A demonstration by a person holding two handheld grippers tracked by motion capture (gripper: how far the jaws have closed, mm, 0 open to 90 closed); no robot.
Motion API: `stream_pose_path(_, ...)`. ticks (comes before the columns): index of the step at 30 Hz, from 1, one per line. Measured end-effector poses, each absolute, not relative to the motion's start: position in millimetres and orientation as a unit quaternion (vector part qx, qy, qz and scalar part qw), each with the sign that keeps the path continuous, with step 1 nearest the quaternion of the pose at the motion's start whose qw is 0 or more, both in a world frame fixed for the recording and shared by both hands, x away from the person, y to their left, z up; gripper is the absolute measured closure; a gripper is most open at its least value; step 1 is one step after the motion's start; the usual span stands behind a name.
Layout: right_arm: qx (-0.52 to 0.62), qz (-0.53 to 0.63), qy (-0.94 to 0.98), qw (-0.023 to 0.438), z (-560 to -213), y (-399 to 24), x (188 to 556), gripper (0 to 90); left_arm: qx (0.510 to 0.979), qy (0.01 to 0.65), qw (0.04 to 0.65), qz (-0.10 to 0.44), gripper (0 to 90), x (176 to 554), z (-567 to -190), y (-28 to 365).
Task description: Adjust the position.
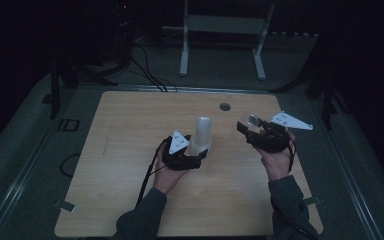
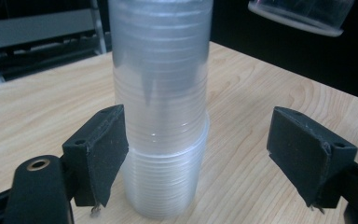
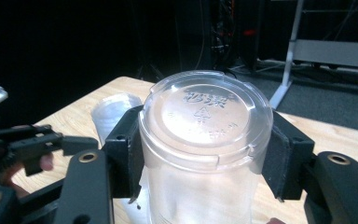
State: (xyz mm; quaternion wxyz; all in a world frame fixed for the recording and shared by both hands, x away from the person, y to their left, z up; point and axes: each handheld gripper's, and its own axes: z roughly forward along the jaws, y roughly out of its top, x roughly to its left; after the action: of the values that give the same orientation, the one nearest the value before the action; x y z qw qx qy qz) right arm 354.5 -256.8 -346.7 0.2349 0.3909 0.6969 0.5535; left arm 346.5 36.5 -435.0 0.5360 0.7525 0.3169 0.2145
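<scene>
Both grippers, left gripper [image 1: 198, 148] and right gripper [image 1: 248, 126]: black bodies, blocky black jaws with screw holes, white three-cornered top plates, trailing black cables; grey sleeves [image 1: 142, 217] on forearms.

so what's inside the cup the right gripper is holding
Nothing can be made out inside the cup held by the right gripper. It is seen bottom-first, and its embossed base and frosted wall blur whatever lies within. Behind it, the cup stack stands on the table.

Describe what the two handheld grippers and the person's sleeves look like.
Both the left gripper and the right gripper have black bodies, each topped by a pale grey three-cornered plate. Their black jaws carry flat rectangular pads with round screw holes. A black cable trails from each. The sleeves are dark grey.
</scene>
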Motion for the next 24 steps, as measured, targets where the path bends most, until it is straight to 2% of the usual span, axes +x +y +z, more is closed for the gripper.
stream_pose_path(24, 0.459, 0.555, 0.669, 0.183, -409.5, -279.7, 334.1, 39.7, 0.758, 0.278, 0.558, 0.192, 22.1, 334.4, -423.1, 23.7)
